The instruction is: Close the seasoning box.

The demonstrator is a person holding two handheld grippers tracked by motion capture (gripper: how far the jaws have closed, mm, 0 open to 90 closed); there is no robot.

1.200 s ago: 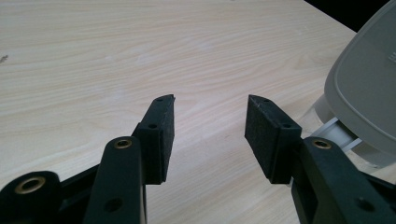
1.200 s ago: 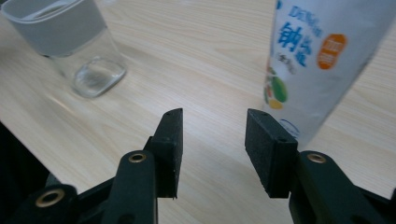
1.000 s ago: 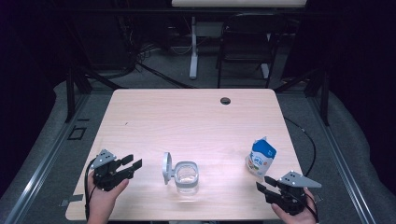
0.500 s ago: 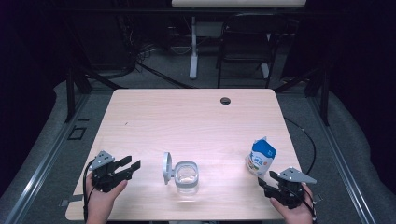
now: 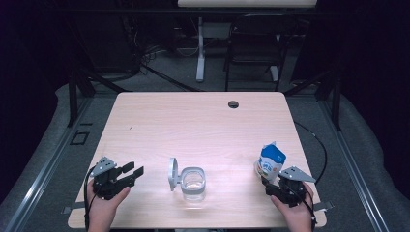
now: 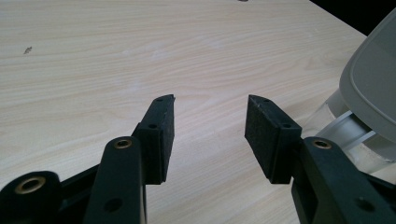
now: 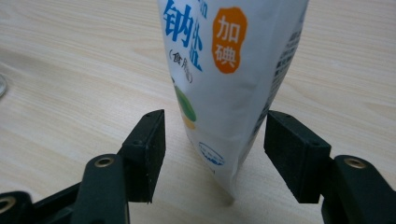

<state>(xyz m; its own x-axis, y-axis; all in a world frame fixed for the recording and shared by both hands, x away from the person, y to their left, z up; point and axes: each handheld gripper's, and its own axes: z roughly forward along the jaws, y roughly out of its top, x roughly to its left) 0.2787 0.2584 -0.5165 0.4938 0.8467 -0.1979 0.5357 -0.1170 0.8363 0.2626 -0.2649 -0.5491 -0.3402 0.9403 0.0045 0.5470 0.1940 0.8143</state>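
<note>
A white and blue salt pouch (image 5: 270, 162) stands upright near the table's front right; up close the pouch (image 7: 233, 74) shows blue print and an orange badge. My right gripper (image 5: 269, 185) is open just before it, its jaws on either side of the pouch's lower part without touching; the right gripper (image 7: 215, 154) holds nothing. A clear square container (image 5: 193, 182) with its grey lid (image 5: 172, 173) flipped up stands at front centre. My left gripper (image 5: 134, 170) is open and empty at the front left; the left gripper (image 6: 210, 122) has the lid (image 6: 373, 88) to its right.
The light wooden table (image 5: 193, 125) has a round black grommet (image 5: 233, 104) near its far edge. A dark chair (image 5: 254, 48) and a white desk leg (image 5: 200, 48) stand beyond the table. Cables trail off the right edge.
My right gripper has moved forward and left toward the pouch, so its jaws now flank the pouch's base. The left gripper has barely shifted.
</note>
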